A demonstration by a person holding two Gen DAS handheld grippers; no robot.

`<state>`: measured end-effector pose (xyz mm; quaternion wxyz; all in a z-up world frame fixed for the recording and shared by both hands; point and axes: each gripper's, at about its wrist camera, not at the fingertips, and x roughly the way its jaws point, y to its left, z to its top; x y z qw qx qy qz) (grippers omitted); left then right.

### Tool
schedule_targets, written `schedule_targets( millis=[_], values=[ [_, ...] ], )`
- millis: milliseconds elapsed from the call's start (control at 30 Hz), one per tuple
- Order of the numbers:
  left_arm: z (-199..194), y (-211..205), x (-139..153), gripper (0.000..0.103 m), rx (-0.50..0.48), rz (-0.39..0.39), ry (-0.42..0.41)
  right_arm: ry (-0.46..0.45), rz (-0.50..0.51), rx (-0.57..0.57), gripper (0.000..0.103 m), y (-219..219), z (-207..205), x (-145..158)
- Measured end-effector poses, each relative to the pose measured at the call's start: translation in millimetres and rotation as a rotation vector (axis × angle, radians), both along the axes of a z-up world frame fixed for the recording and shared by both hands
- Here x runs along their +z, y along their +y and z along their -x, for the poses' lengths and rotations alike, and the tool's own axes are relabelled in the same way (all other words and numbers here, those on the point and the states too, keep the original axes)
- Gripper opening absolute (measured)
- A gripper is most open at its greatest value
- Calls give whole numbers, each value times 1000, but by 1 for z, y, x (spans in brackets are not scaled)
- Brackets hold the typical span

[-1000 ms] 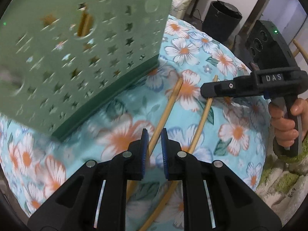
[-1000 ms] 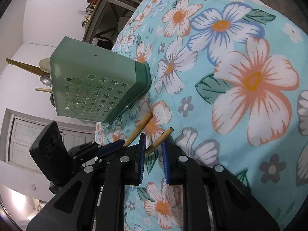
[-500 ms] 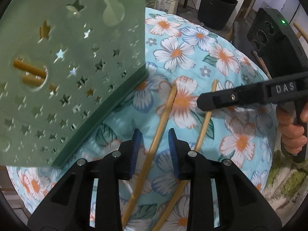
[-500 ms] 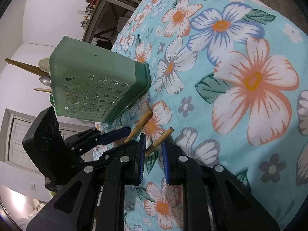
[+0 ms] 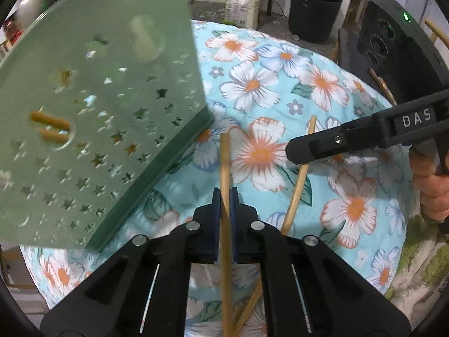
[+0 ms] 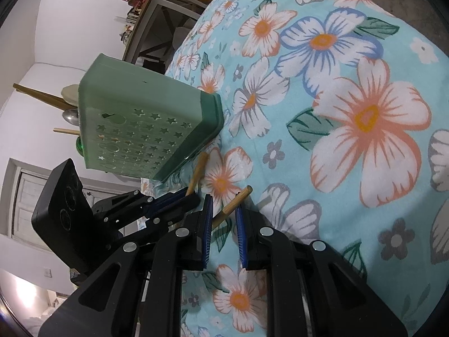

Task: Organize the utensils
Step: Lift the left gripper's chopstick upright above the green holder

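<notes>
Left gripper: jaws narrow, clamped on one wooden chopstick that runs toward 12 o'clock over the floral cloth. Second chopstick: lies on the cloth at 2 o'clock of the first, separate from it. Right gripper: jaws partly apart, straddling the second chopstick's end; contact cannot be determined. Green holder: stands at 10 o'clock, utensils inside.

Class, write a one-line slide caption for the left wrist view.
Left tool shut on a chopstick beside the green holder.
</notes>
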<state>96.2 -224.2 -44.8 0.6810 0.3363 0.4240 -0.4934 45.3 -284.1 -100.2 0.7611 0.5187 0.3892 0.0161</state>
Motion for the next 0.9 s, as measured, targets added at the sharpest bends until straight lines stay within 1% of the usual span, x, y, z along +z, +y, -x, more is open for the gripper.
schedule_targets(
  millis=[200,367,567,900],
  values=[
    [-3,20,23,5,52,72,-23,-41,12,-14,13,-3,7,13],
    [-8,37,45,5,110,143,-45,-87,31,-18,11,-6,11,34],
    [-9,65,92,5,172,289,-65,-146,66,-11,9,-3,15,61],
    [-19,101,161,5,276,526,-76,-242,189,8,7,12,18,111]
  ],
)
